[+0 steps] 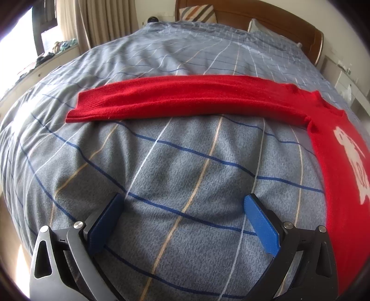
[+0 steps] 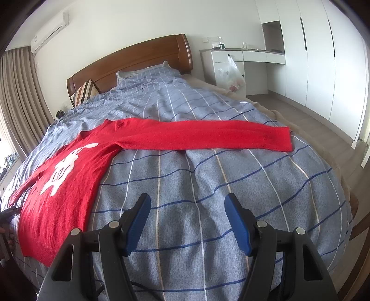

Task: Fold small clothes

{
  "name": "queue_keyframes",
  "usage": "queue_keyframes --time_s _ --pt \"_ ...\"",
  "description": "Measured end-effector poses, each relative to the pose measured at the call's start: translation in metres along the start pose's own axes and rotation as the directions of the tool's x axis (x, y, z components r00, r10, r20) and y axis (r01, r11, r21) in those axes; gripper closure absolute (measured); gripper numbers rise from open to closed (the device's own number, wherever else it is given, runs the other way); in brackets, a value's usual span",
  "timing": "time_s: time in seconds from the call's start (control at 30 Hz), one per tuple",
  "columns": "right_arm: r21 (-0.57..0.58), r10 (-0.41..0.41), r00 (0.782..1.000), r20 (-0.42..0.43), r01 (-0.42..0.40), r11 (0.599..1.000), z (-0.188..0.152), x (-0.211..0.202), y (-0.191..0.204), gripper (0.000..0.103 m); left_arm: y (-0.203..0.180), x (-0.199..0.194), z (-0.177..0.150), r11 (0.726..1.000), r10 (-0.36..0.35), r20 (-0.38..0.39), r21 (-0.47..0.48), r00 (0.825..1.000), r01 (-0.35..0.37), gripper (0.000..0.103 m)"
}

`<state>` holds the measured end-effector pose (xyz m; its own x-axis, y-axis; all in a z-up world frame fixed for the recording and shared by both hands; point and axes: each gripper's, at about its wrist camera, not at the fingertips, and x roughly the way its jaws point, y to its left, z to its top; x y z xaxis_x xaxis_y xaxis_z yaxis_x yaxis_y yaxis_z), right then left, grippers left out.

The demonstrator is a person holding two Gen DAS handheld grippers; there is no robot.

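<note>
Fingers of my left gripper (image 1: pixel 183 208) stood spread as wide as they went, released, with only the grey checked duvet (image 1: pixel 161 166) showing between the blue pads (image 1: pixel 261 224). Nothing was held there. My right gripper (image 2: pixel 187 210) was likewise released, its jaws apart at a narrower gap and empty, again with bare duvet between them.

I took the red sweater (image 2: pixel 69 185) as my landmark. It lay flat on the duvet, face up, a white figure (image 2: pixel 64 166) knitted on its chest. My left gripper hovered beside the sweater's body on one flank, near the hem end, close to the fabric edge but not touching it. In the left wrist view the sweater's sleeve (image 1: pixel 185 99) ran straight out from the shoulder across the bed, well beyond the fingertips, its ribbed cuff (image 1: pixel 78 108) at the far end. My right gripper hung on the sweater's other flank, just off the lower side seam, and the other sleeve (image 2: pixel 208 136) stretched away from the shoulder, lying smooth and apart from the claw.

Past the sweater's collar stood the wooden headboard (image 2: pixel 138 60) with a striped pillow (image 2: pixel 83 92) against it. Farther out from the sweater on the right gripper's side were a white desk (image 2: pixel 242 55), a plastic bag (image 2: pixel 231 76) hanging from it, and white wardrobe doors (image 2: pixel 312 58). Beige curtains (image 1: pixel 104 20) hung beyond the sweater in the left wrist view.
</note>
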<state>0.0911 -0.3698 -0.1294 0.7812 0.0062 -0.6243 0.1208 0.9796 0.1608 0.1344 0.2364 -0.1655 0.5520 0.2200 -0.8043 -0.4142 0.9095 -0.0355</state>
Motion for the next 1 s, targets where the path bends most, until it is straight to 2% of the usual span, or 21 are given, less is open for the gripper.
queue_keyframes --time_s 0.3,0.77,1.0 --pt "-0.001 0.0 1.0 0.001 0.0 1.0 0.0 0.0 0.0 0.037 0.0 0.0 -0.001 1.0 0.001 0.011 -0.004 1.0 -0.001 0.0" --pt "0.004 0.002 1.0 0.0 -0.002 1.0 0.0 0.0 0.0 0.034 -0.006 -0.002 -0.003 0.999 0.025 0.017 0.044 1.0 -0.025 0.0" --pt "0.01 0.004 1.0 -0.003 -0.004 1.0 0.0 -0.001 0.0 0.033 -0.005 -0.016 -0.004 0.999 -0.01 0.029 0.038 1.0 0.009 0.0"
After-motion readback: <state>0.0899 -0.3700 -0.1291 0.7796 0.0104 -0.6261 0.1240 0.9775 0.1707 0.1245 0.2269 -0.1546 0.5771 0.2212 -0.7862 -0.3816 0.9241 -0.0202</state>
